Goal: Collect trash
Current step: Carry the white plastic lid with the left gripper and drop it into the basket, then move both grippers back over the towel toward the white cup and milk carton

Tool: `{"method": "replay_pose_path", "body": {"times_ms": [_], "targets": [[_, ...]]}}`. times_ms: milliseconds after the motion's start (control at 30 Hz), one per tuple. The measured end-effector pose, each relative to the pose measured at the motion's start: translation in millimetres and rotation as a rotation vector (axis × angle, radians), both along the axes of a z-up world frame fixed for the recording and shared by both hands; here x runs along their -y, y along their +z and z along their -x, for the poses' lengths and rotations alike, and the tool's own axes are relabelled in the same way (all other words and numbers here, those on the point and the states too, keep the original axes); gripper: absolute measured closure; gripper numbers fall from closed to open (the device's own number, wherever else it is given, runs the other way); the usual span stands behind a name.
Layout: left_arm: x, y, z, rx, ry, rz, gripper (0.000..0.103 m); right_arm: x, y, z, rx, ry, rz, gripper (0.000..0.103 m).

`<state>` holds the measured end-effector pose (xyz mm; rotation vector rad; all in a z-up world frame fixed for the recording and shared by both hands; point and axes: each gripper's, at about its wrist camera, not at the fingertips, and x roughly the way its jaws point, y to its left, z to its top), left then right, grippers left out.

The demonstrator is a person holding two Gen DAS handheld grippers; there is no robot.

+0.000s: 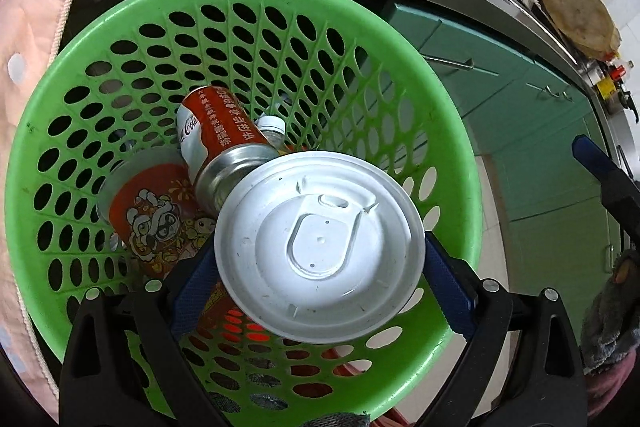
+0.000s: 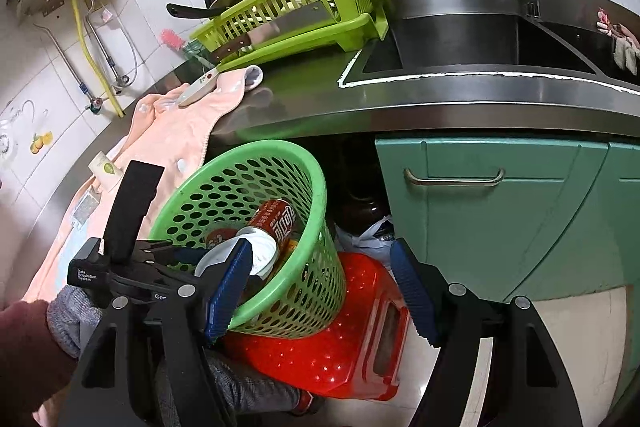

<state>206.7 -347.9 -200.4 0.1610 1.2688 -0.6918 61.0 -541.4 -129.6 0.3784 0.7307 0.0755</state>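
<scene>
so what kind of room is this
Most likely a home kitchen: a steel sink set in the counter, a green dish rack holding a pan, and teal cabinet doors below.

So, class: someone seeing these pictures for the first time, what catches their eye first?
The bright green perforated plastic basket, tilted on a red plastic stool below the steel counter. Over its mouth the left gripper clamps a cup with a white plastic lid; a red cola can lies inside.
</scene>
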Motion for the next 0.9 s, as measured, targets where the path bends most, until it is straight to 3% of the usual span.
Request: {"method": "replay_pose_path", "body": {"times_ms": [600, 900], "targets": [[-21, 23, 6, 0.026, 0.001, 0.047, 0.008, -8, 18, 4, 0.029, 0.008, 0.017, 0.034], [-71, 66, 13, 0.108, 0.073, 0.089, 0.008, -30, 32, -6, 0.062, 0.058, 0.033, 0.030]]}}
